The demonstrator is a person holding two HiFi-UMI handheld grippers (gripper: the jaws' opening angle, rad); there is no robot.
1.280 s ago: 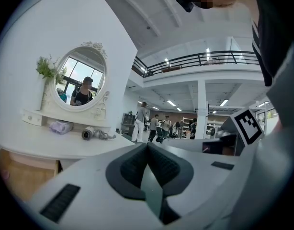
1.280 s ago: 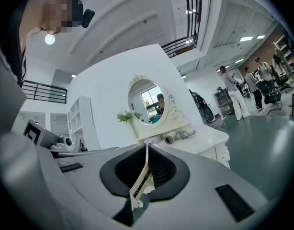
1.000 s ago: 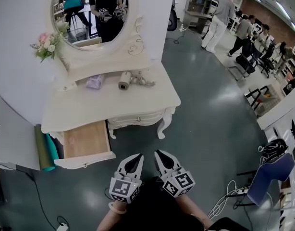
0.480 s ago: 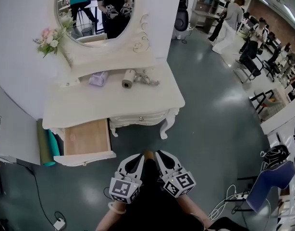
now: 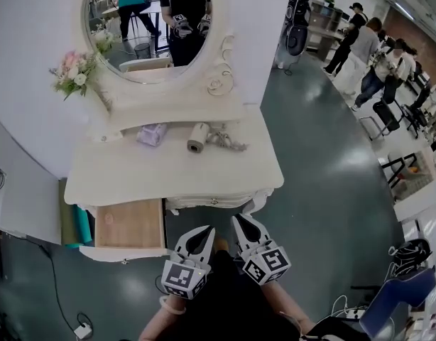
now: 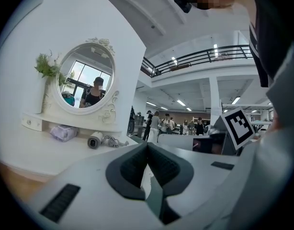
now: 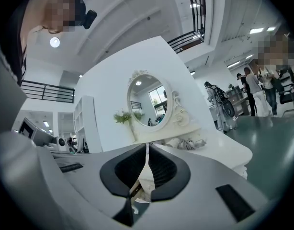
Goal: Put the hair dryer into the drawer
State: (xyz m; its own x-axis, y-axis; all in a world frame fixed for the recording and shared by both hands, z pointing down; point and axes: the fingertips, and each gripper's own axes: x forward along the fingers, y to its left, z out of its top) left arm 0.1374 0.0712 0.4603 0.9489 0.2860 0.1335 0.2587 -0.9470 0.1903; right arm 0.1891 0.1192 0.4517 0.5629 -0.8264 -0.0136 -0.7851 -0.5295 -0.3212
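**Spotter A:** Your left gripper (image 5: 208, 229) is clenched. Its pads meet at the tips and nothing sits between them.

**Spotter B:** Your right gripper (image 5: 236, 219) is the same, jaws pressed together on nothing. You hold it just beside the left one, both close in front of your body and short of the white dressing table (image 5: 118, 180).

**Spotter A:** The hair dryer (image 5: 197, 138) lies on its side at the back of that tabletop, below the oval mirror (image 5: 150, 20). It is well apart from both of your grippers.

**Spotter B:** Its cord (image 5: 226, 141) is heaped just to the dryer's right. A pale lilac pouch (image 5: 153, 133) rests near its left.

**Spotter A:** The drawer (image 5: 129, 222) stands pulled out at the table's left end, its wooden bottom showing. It is nearer your left gripper than your right.

**Spotter B:** A spray of flowers (image 5: 74, 66) leans at the mirror's left edge, and you can see yourself reflected in the glass. Several people (image 5: 367, 62) stand in the hall off to your right.
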